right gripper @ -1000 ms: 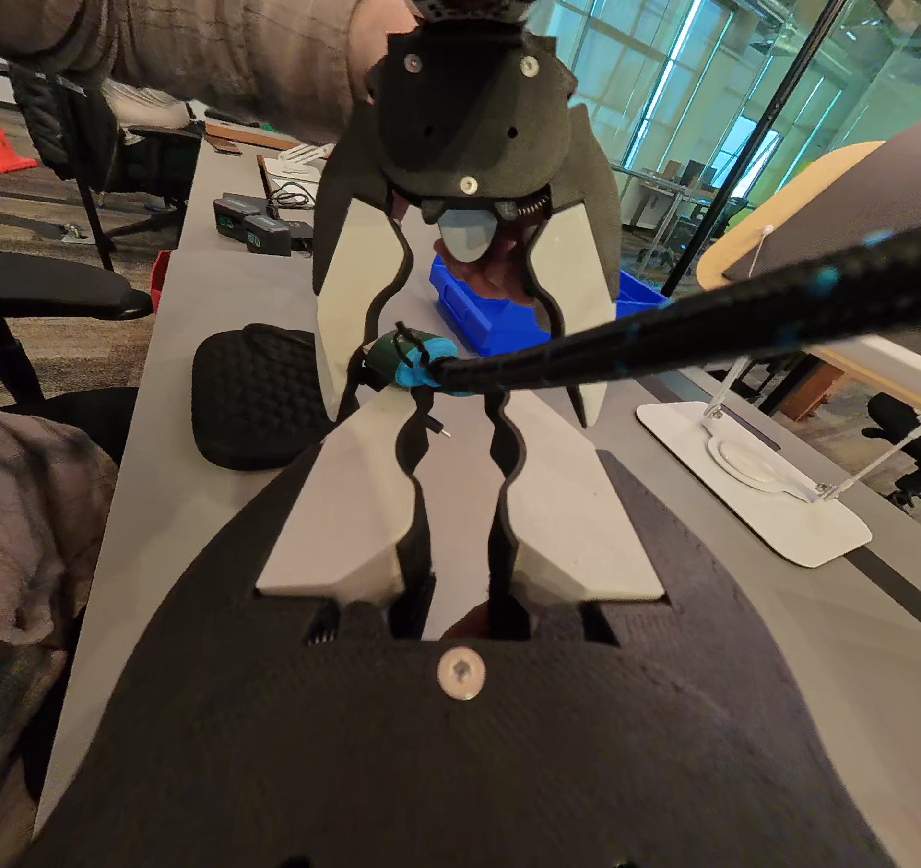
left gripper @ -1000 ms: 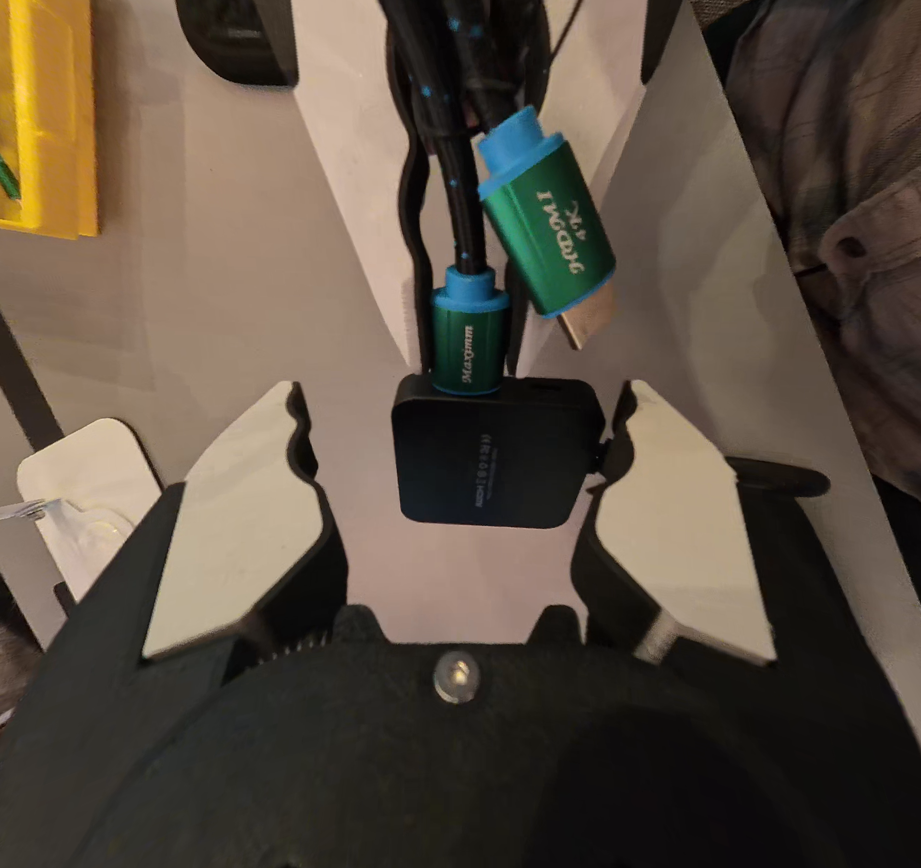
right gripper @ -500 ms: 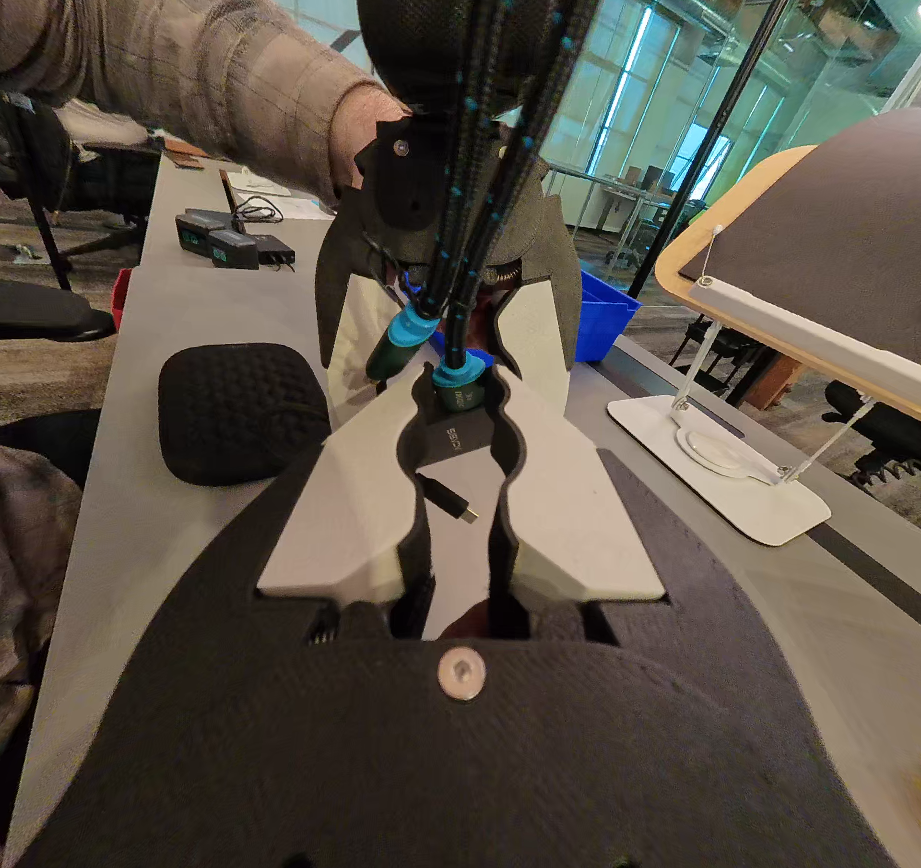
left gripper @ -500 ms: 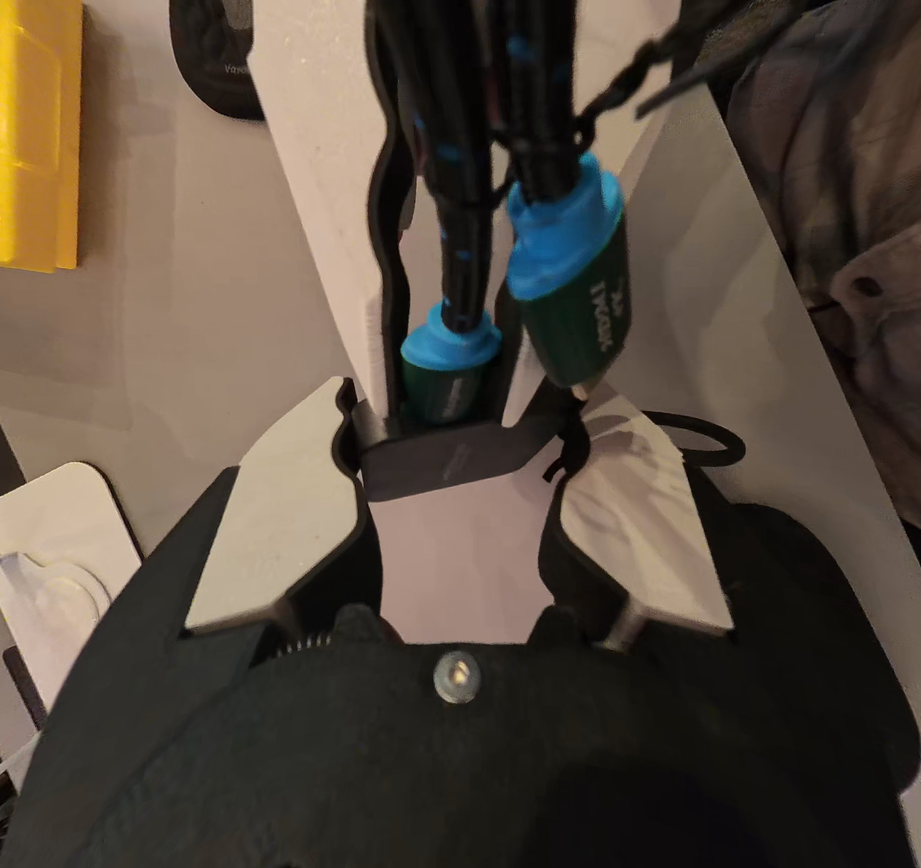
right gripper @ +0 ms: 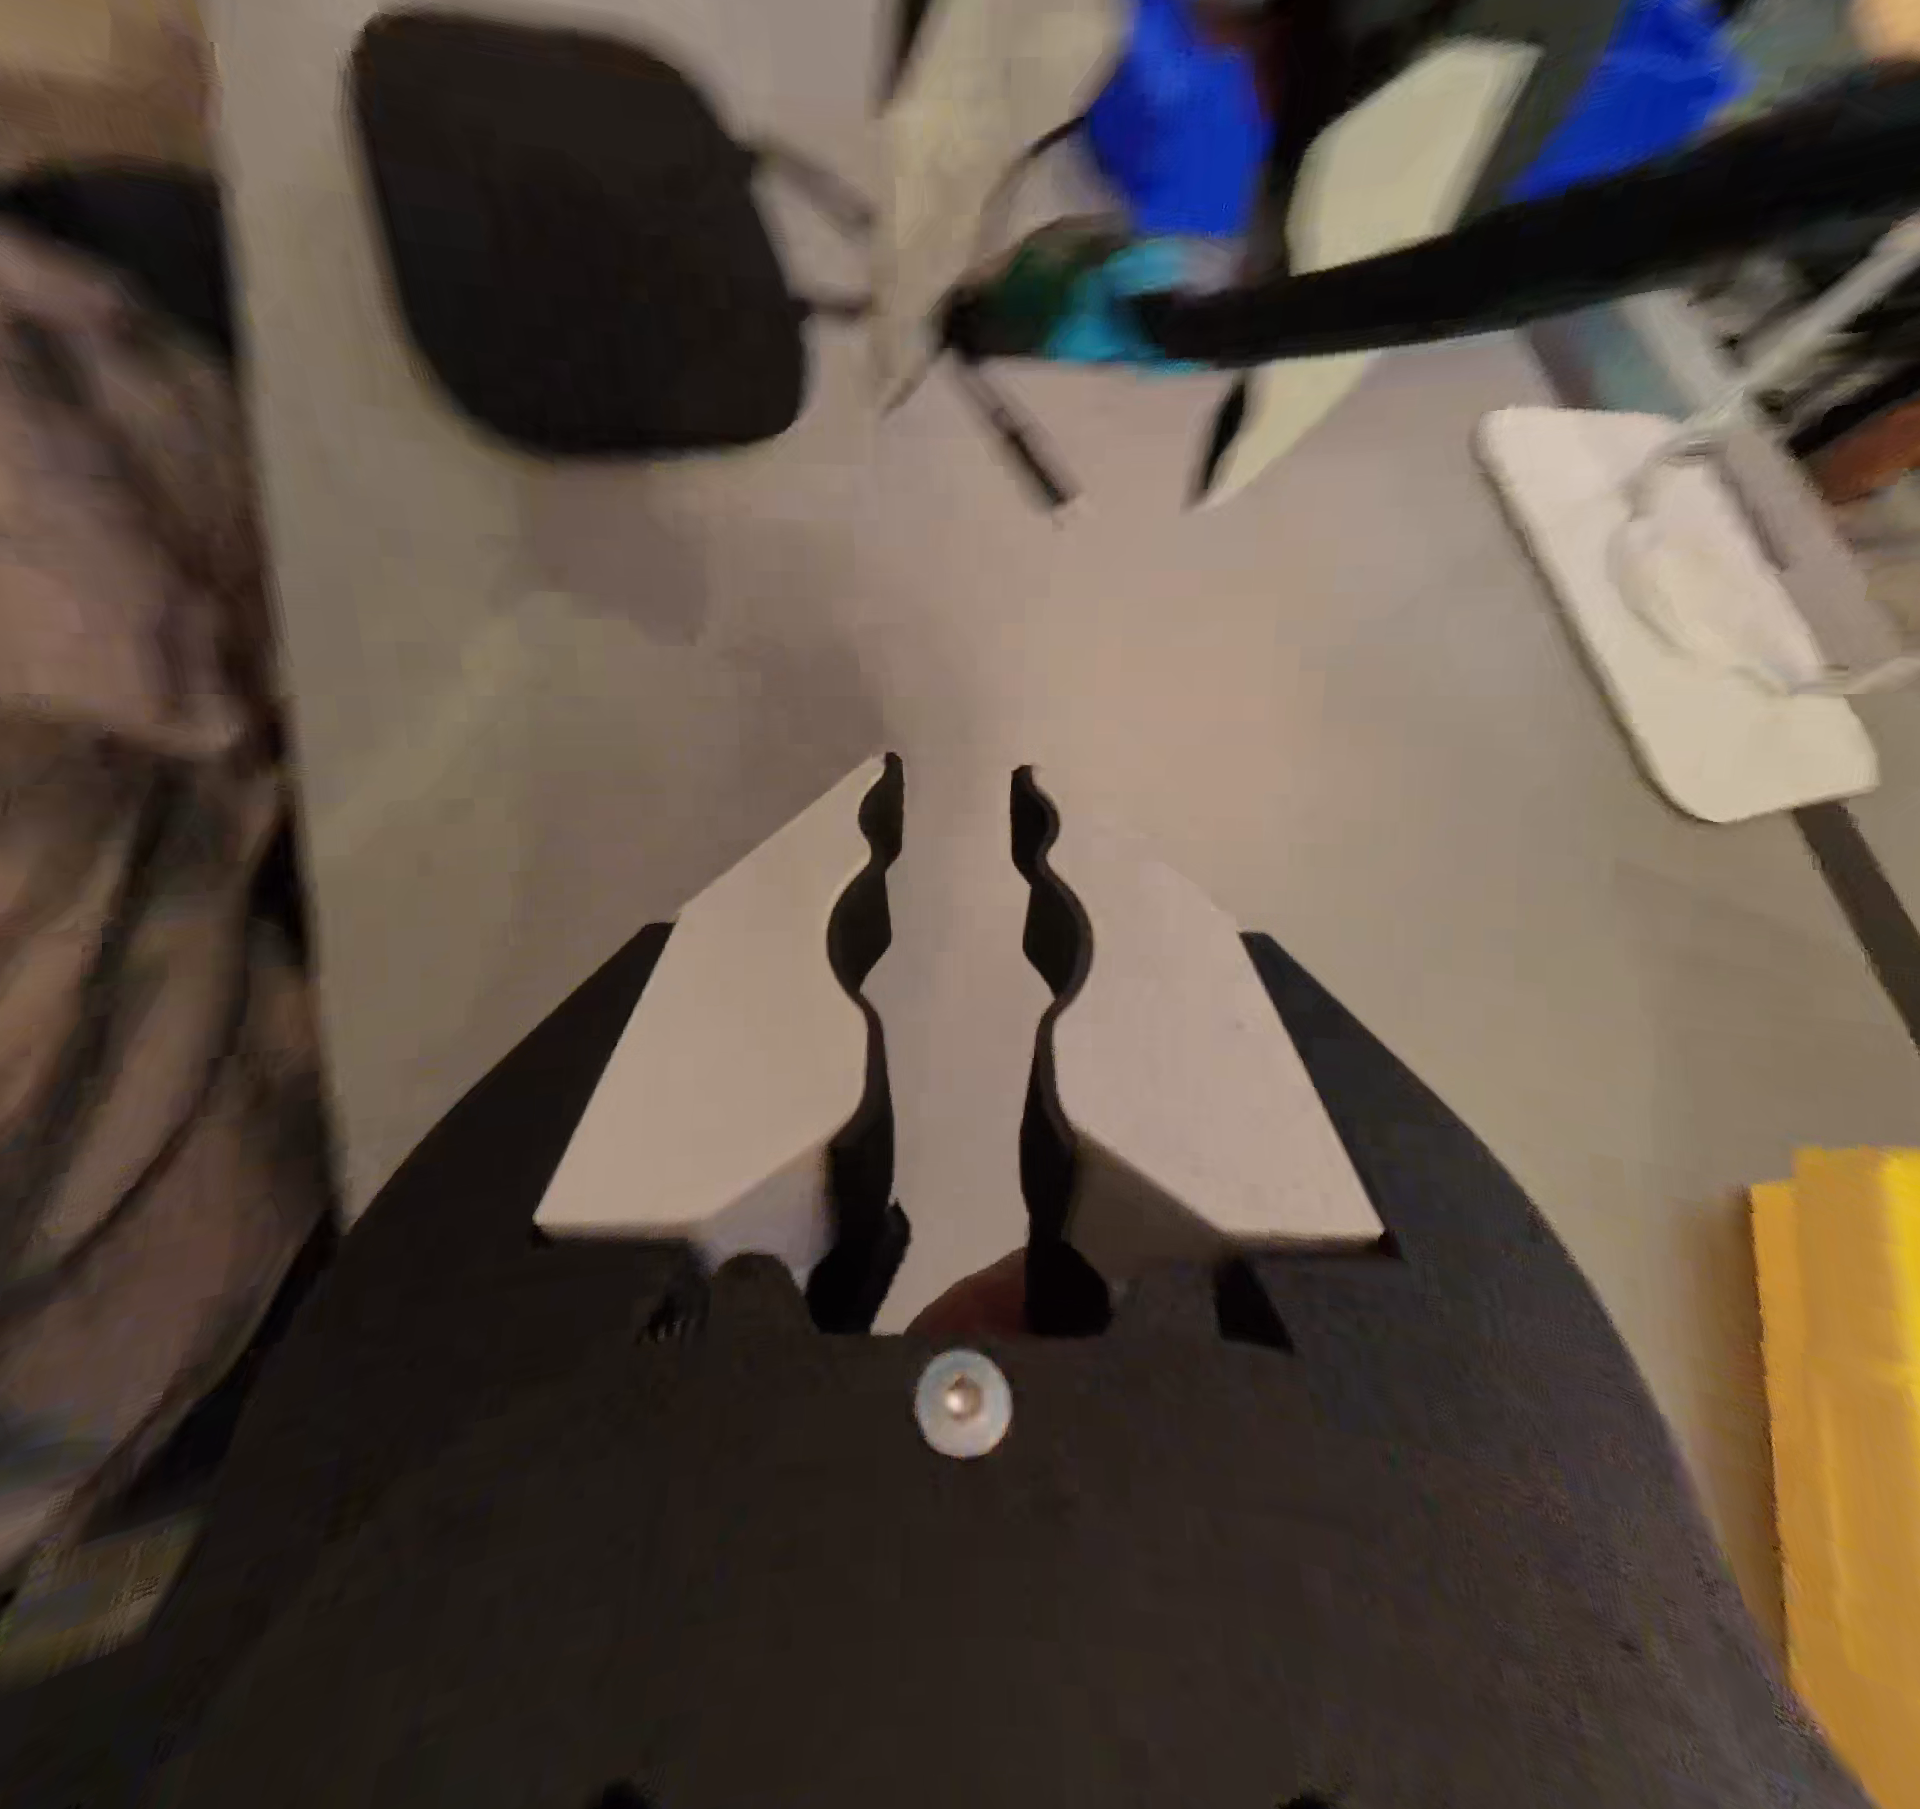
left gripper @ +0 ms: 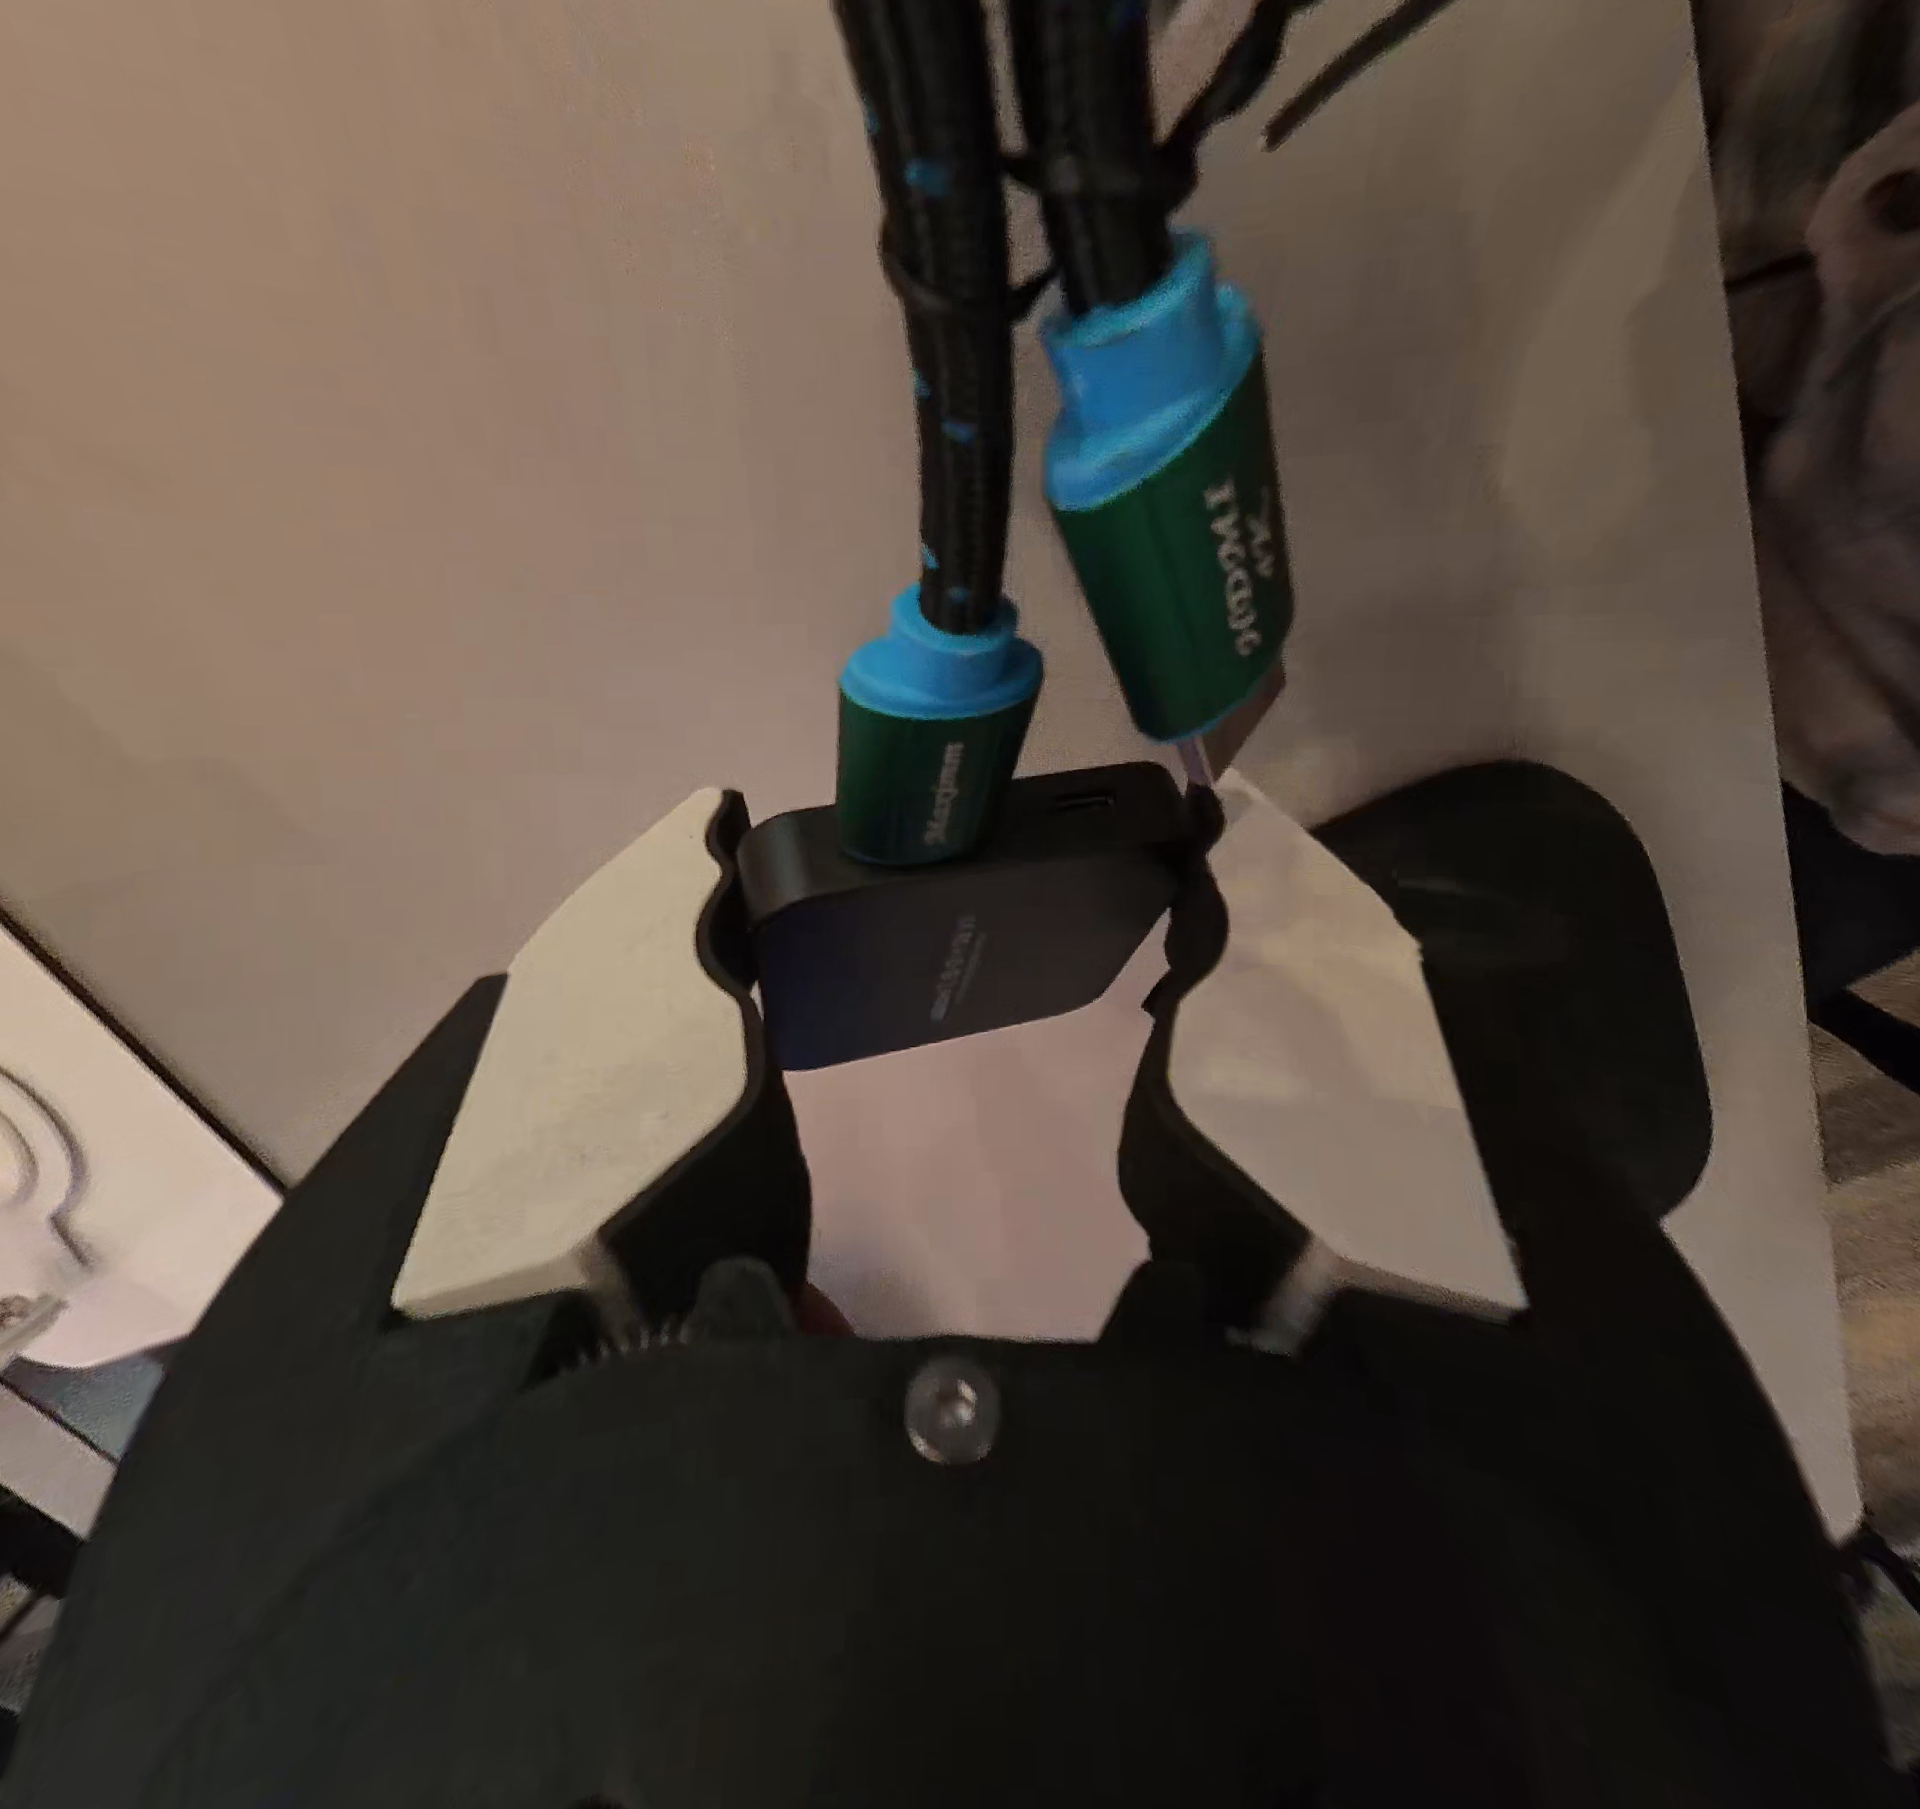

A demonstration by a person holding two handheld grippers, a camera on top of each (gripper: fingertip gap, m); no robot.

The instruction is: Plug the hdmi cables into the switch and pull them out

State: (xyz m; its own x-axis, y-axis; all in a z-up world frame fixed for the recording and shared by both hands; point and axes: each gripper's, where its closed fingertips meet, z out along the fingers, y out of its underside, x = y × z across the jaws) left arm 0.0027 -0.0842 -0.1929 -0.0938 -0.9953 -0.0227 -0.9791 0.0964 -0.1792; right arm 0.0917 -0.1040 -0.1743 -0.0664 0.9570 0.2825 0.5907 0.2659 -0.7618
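Black and white, our left claw [left gripper: 961,902] squeezes a small black box, the switch [left gripper: 966,938], between its two tips and holds it up over the pale desk [left gripper: 364,409]. One green plug with a blue collar [left gripper: 930,741] sits in the far edge of the switch, near its left end. Its black braided cable [left gripper: 951,357] with blue specks goes up and away. A second, bigger green plug [left gripper: 1174,533] hangs loose just to the right. Its metal tip is right by the switch's right corner, but it is not in a hole. A black pad [left gripper: 1538,1001] lies on the desk to the right of the claw.

Our right claw [right gripper: 951,783] holds nothing. Its two tips are close with a small gap, over bare desk. This view is very blurry. Farther off we see the other claw with the green and blue plugs and a black cable. The black pad [right gripper: 561,232] is at the upper left. A white flat stand [right gripper: 1662,616] is at the right and something yellow [right gripper: 1839,1427] is at the lower right.
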